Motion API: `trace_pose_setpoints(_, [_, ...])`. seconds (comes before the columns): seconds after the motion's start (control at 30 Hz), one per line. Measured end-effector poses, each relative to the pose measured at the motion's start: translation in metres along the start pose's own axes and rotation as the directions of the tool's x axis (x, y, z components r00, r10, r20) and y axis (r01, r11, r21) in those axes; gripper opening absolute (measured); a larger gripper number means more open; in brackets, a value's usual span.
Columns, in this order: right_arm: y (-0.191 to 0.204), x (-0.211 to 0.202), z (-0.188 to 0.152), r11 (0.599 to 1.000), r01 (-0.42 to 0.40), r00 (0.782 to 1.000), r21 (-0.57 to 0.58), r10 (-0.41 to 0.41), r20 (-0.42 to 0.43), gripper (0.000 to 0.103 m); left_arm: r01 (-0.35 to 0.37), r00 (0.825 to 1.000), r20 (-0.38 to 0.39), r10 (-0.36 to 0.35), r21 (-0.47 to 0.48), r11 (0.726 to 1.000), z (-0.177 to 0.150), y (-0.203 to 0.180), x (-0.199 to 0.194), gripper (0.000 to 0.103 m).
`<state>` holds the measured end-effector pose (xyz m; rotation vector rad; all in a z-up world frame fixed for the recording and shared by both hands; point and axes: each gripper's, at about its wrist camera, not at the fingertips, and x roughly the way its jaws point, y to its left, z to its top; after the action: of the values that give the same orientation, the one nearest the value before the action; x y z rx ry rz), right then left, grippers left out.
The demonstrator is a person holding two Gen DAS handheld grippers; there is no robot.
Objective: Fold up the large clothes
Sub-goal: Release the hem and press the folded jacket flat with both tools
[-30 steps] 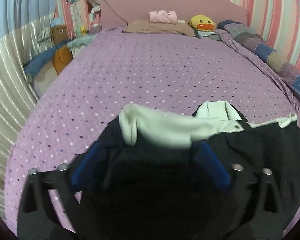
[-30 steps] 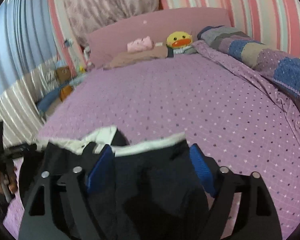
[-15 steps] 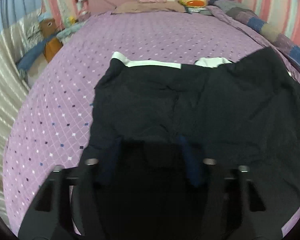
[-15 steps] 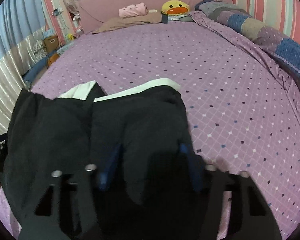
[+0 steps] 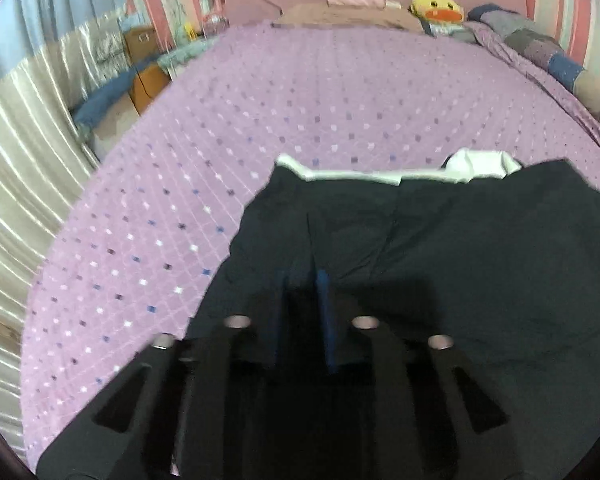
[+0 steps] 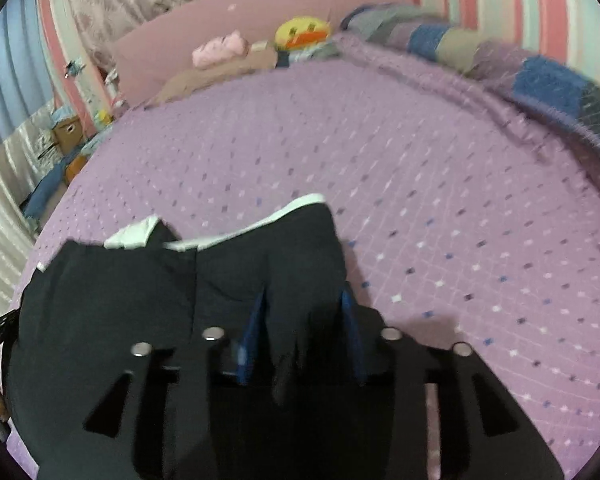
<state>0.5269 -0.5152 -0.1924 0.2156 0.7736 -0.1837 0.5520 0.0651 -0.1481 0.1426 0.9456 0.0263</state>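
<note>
1. A dark garment [image 5: 440,248] with a white edge [image 5: 352,176] is spread flat on the near part of a purple dotted bedspread [image 5: 300,100].
2. The left gripper [image 5: 302,280] is seen with its blue pads drawn close together, a ridge of the dark cloth pinched between them.
3. The right gripper [image 6: 302,308] is seen with its pads set wider apart, a fold of the same garment bunched between them; a firm clamp cannot be confirmed.
4. A pink bundle [image 6: 220,46] and a yellow duck toy [image 6: 302,32] are placed at the headboard [image 6: 260,4], well apart from the garment.
</note>
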Motion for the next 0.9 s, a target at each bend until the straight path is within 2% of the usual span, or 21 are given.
trace_pose_setpoints(0.03, [0.007,-0.008,0.001,1.000,-0.003,0.999,-0.004,0.003,0.032,0.083,-0.010,0.999,0.037,0.010,-0.001,1.000,0.002,-0.005,-0.012,0.078])
trace_pose_setpoints(0.07, [0.021,-0.019,0.003,1.000,-0.003,0.997,-0.015,0.004,0.078,0.085,-0.020,0.997,0.077,0.020,-0.007,1.000,0.004,-0.011,-0.023,0.090])
trace_pose_setpoints(0.1, [0.035,-0.023,0.005,1.000,0.012,0.995,-0.022,-0.010,0.098,0.088,-0.018,0.994,0.111,0.019,-0.012,1.000,0.007,-0.018,-0.032,0.097])
trace_pose_setpoints(0.2, [0.073,-0.018,0.011,1.000,0.011,0.994,-0.014,-0.009,0.109,0.093,0.023,0.995,0.098,-0.023,0.002,1.000,0.018,-0.051,-0.035,0.097])
trace_pose_setpoints(0.27, [0.095,-0.008,0.012,1.000,0.017,0.993,-0.019,-0.014,0.118,0.096,0.016,0.994,0.111,-0.016,0.003,1.000,0.015,-0.064,-0.035,0.097])
trace_pose_setpoints(0.3, [0.103,-0.003,0.011,0.998,0.062,0.991,-0.024,-0.059,0.121,0.097,0.007,0.994,0.111,-0.007,-0.002,1.000,0.016,-0.068,-0.030,0.097])
trace_pose_setpoints(0.33, [0.113,0.007,0.008,0.985,0.173,0.980,-0.028,-0.169,0.109,0.100,-0.003,0.995,0.098,0.005,-0.017,1.000,0.019,-0.075,-0.020,0.097])
trace_pose_setpoints(0.37, [0.117,0.016,0.004,0.962,0.273,0.957,-0.018,-0.270,0.106,0.101,-0.007,0.996,0.087,0.010,-0.032,0.999,0.021,-0.077,-0.011,0.097])
trace_pose_setpoints(0.4, [0.115,0.022,0.001,0.959,0.284,0.953,0.006,-0.283,0.106,0.101,-0.013,0.997,0.076,0.017,-0.060,0.998,0.019,-0.074,-0.001,0.097])
trace_pose_setpoints(0.47, [0.102,0.033,-0.003,0.978,0.201,0.977,0.053,-0.204,0.064,0.101,-0.005,0.998,0.059,0.011,-0.107,0.994,0.016,-0.062,0.020,0.098])
trace_pose_setpoints(0.53, [0.089,0.040,-0.006,0.978,0.186,0.981,0.097,-0.190,0.030,0.101,0.036,0.998,0.056,-0.027,-0.164,0.986,0.011,-0.050,0.030,0.098])
trace_pose_setpoints(0.6, [0.081,0.042,-0.009,0.980,0.170,0.982,0.104,-0.177,0.058,0.101,0.045,0.996,0.088,-0.029,-0.176,0.983,0.010,-0.054,0.033,0.100])
trace_pose_setpoints(0.7, [0.077,0.050,-0.013,0.978,0.204,0.976,0.052,-0.207,0.070,0.101,0.013,0.992,0.130,0.005,-0.137,0.990,0.003,-0.062,0.039,0.100])
trace_pose_setpoints(0.9, [0.084,0.064,-0.018,0.971,0.238,0.968,0.018,-0.239,0.072,0.101,0.058,0.984,0.173,-0.028,-0.170,0.984,-0.009,-0.054,0.043,0.100])
